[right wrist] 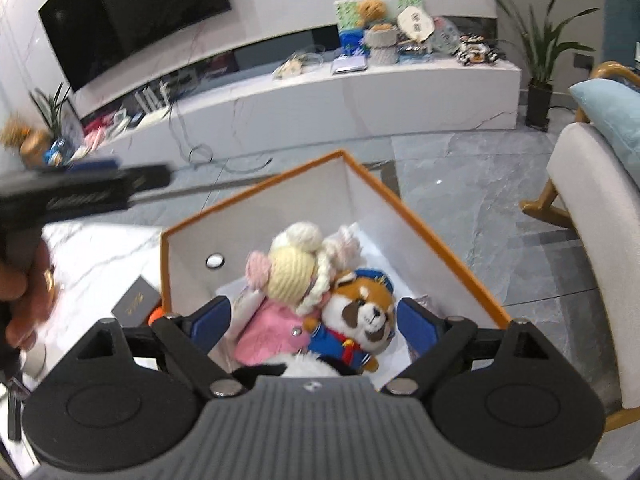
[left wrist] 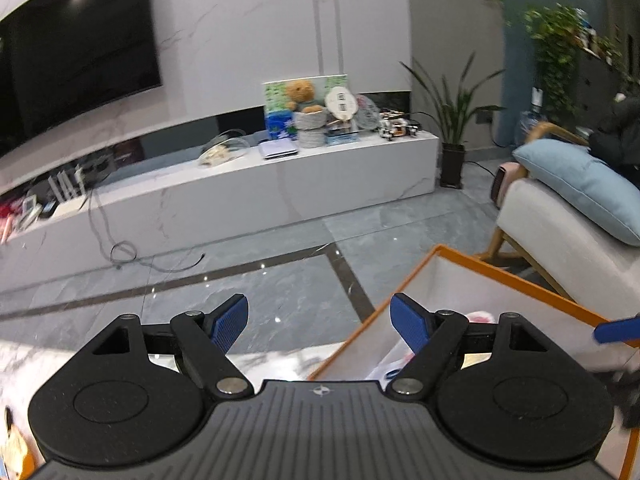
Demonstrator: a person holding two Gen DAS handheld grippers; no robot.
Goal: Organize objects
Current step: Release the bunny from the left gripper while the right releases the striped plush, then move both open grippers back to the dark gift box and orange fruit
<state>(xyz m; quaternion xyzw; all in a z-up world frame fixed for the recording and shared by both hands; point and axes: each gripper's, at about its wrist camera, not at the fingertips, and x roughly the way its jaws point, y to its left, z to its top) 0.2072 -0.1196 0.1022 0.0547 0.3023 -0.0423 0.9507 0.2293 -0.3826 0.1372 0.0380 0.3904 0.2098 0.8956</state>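
Note:
An orange-rimmed white box point(right wrist: 424, 220) stands on a white marble table point(right wrist: 100, 252). Inside lie a knitted doll in a pink dress point(right wrist: 280, 280) and a red panda plush in a blue sailor suit point(right wrist: 356, 320). My right gripper point(right wrist: 314, 320) is open and empty, its fingers hanging over the box on either side of the toys. My left gripper point(left wrist: 320, 322) is open and empty, raised to the left of the box point(left wrist: 500, 276), its right finger over the box's near corner. The left gripper also shows blurred in the right wrist view point(right wrist: 92, 188).
A dark small box point(right wrist: 136, 302) and an orange object point(right wrist: 155, 315) lie on the table left of the big box. A white armchair point(right wrist: 592, 220) with a blue cushion point(left wrist: 580, 184) stands right. A long TV bench point(left wrist: 240, 196) with clutter runs across the back, beyond grey floor.

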